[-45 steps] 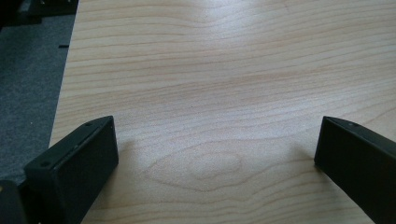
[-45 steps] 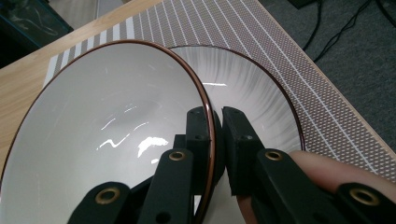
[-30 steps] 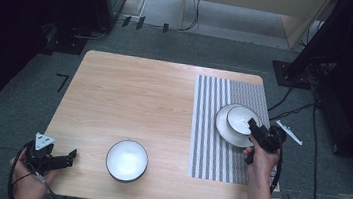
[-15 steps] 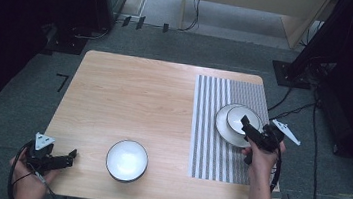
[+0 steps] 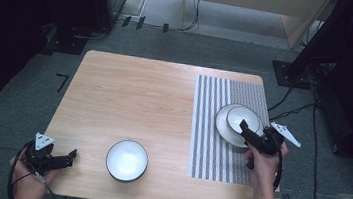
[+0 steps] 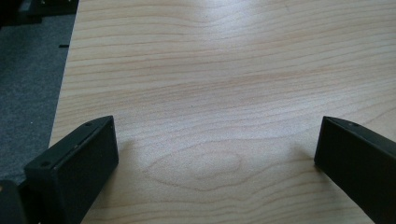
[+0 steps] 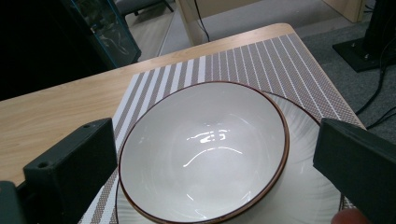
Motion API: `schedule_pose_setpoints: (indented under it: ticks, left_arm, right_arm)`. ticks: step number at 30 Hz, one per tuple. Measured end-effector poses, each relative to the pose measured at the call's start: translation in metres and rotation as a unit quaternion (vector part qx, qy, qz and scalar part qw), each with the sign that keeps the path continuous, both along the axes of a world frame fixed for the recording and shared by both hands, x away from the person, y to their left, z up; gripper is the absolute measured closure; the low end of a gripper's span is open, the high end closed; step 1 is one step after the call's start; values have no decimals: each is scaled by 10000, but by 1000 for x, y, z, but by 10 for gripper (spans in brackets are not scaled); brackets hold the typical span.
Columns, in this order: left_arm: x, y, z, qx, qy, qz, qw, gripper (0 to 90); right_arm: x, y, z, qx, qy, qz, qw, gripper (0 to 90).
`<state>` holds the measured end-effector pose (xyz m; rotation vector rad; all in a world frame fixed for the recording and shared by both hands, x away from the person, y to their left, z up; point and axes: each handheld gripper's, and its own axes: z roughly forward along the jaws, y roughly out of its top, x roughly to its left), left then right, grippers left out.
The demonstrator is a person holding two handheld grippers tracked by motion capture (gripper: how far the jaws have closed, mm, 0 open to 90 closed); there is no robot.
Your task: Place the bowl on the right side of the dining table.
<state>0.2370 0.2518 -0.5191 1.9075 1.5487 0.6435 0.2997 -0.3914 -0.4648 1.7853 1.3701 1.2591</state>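
A small white bowl with a brown rim [image 7: 205, 149] sits in a white plate [image 7: 308, 196] on the striped placemat [image 7: 261, 60]. My right gripper [image 7: 217, 140] is open. Its jaws have just been opening and now stand wide on either side of the bowl without pressing it. In the high view the right gripper [image 5: 248, 132] is at the near edge of the small bowl [image 5: 244, 118] and the plate [image 5: 222, 122]. My left gripper [image 5: 68, 157] is at the table's near left corner. The left gripper [image 6: 217, 135] is open over bare wood.
A second white bowl with a dark rim [image 5: 127, 160] stands near the front edge of the wooden table [image 5: 134, 95], right of the left gripper. The placemat [image 5: 209, 148] covers the table's right part. Dark stands and cables lie on the floor around.
The right gripper's jaws have spread wider at the small bowl, which stays in the plate. The left hand and its gripper have kept still.
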Motion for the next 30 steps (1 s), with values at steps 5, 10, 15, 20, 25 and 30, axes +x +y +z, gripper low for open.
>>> schedule_pose_setpoints:
  ticks: [5, 10, 15, 20, 25, 30]
  left_arm:
    - [0, 0, 0, -1, 1, -1, 10000, 0]
    - [1, 0, 0, 5, 6, -18, 10000, 0]
    - [1, 0, 0, 5, 6, -19, 10000, 0]
    - [1, 0, 0, 4, 5, -18, 10000, 0]
    - [1, 0, 0, 4, 5, -18, 10000, 0]
    - [1, 0, 0, 4, 5, -19, 10000, 0]
  right_arm:
    - [-7, -2, 1, -123, -8, 40, 9999, 0]
    - [-13, -3, 1, -184, 3, 64, 9998, 0]
    - [-22, -2, 0, -301, 21, 122, 9995, 0]
    - [-29, 0, -1, -394, 76, 202, 9990, 0]
    - [-36, 2, 0, -478, 101, 262, 9985, 0]
    - [-40, 5, 0, -544, 109, 300, 9980, 0]
